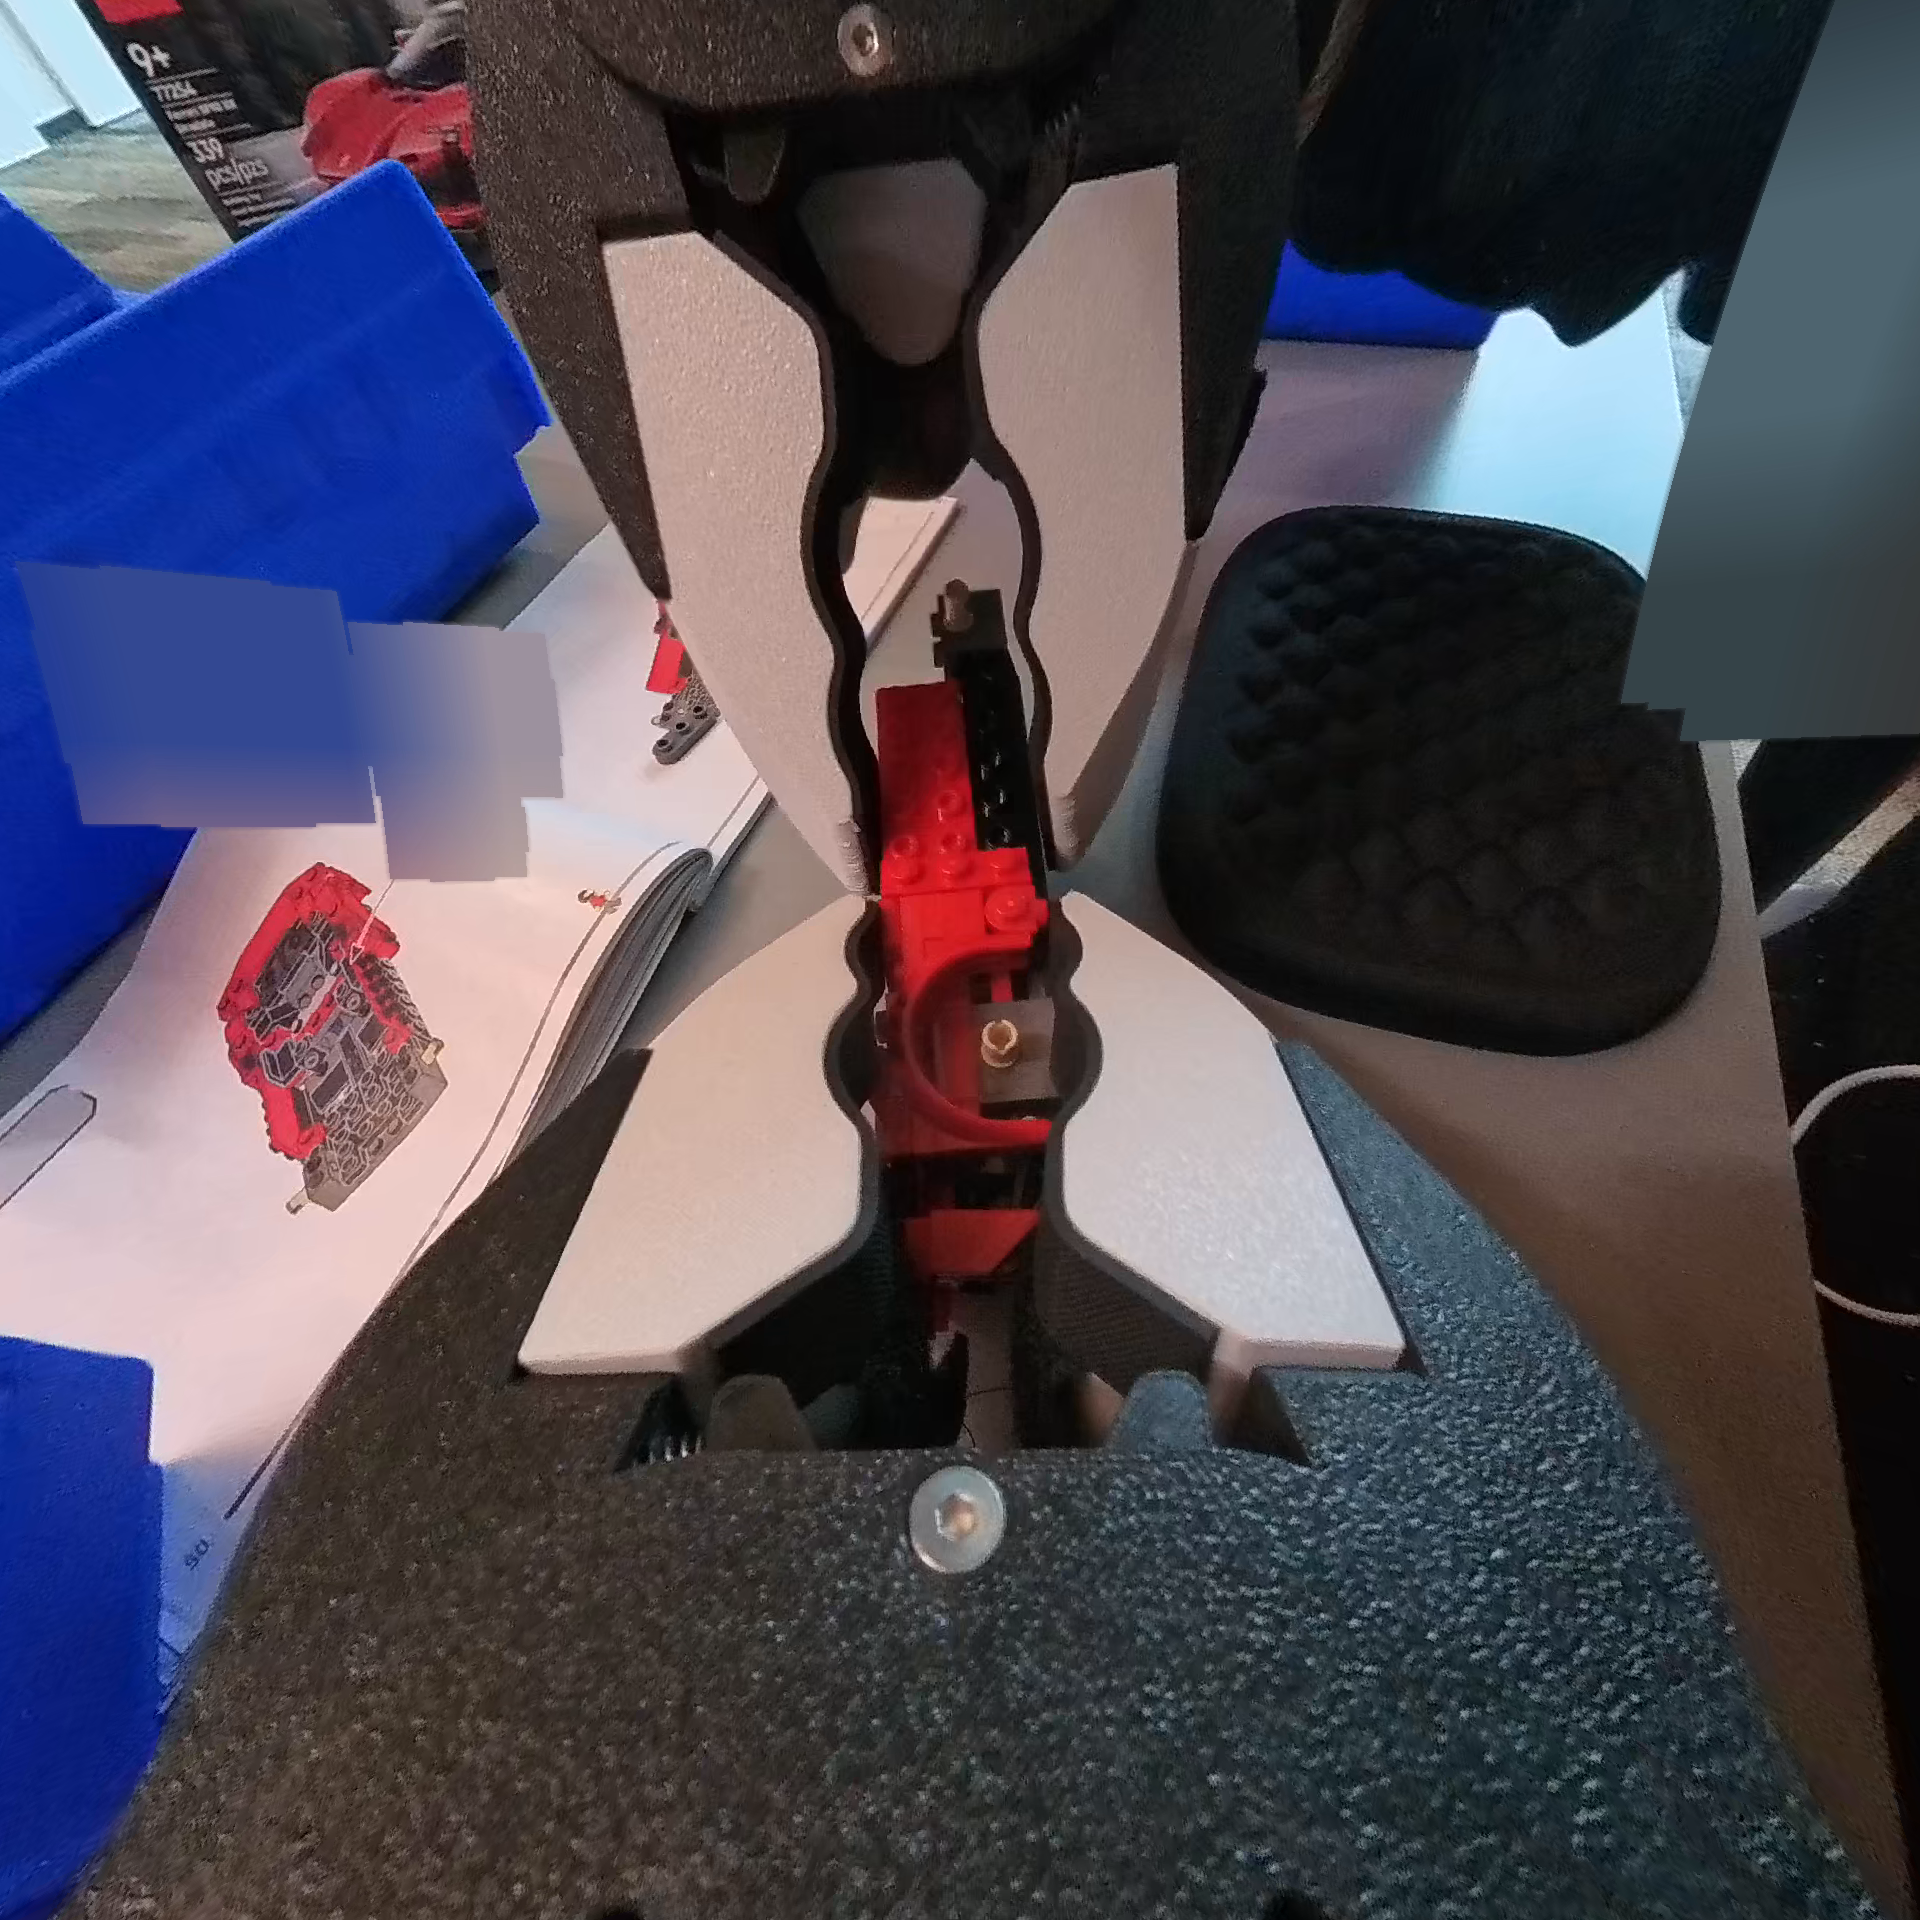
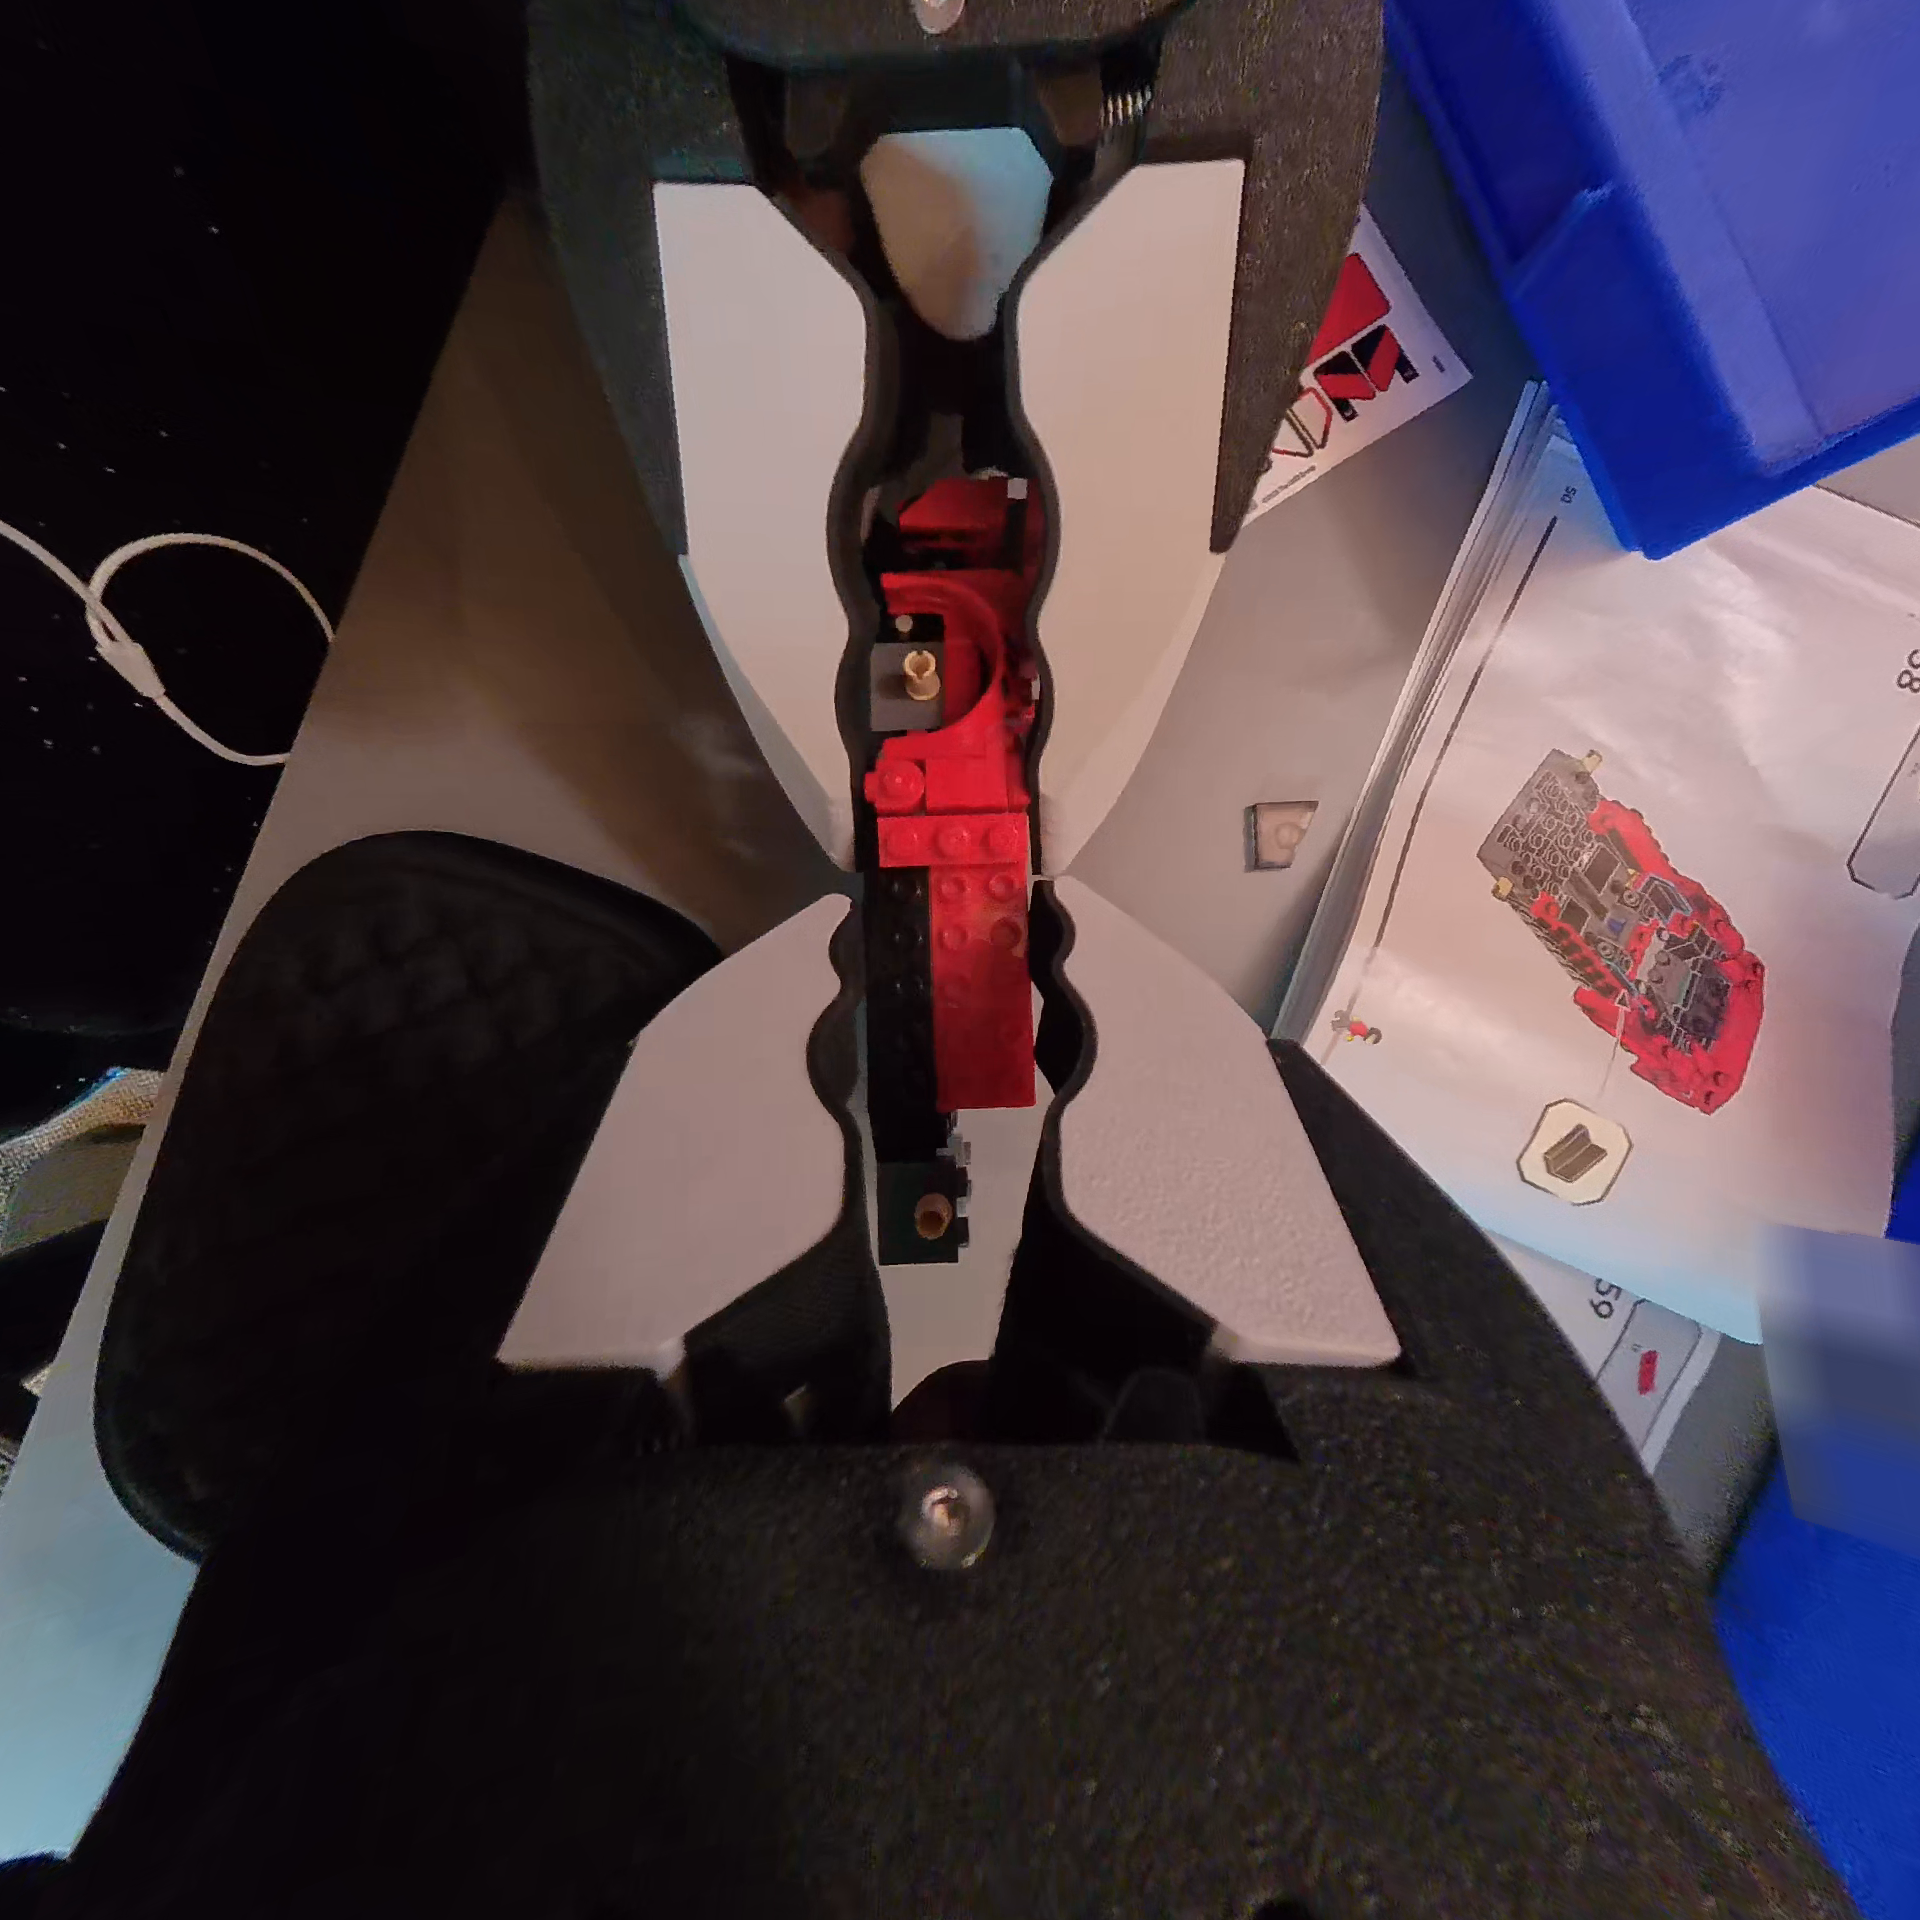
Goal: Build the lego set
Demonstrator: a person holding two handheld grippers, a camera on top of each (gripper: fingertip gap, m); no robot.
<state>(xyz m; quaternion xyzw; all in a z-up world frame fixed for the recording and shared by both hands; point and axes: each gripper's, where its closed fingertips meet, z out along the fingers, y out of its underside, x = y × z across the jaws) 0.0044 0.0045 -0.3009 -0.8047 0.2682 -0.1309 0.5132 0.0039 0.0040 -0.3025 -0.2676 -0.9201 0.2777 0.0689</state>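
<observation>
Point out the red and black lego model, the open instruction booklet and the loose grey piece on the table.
lego model (image 1: pixel 961 862): left wrist view, on its red studded top.
instruction booklet (image 2: pixel 1621 727): right wrist view, on the bare page above the car drawing.
loose grey piece (image 2: pixel 1283 833): right wrist view, on its middle.

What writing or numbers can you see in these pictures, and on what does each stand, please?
I cannot copy writing out; these things bear it.
Lego box: white print, legible.
Instruction booklet: page numbers at page corners.
Loose sheet: tiny print, unreadable.
</observation>
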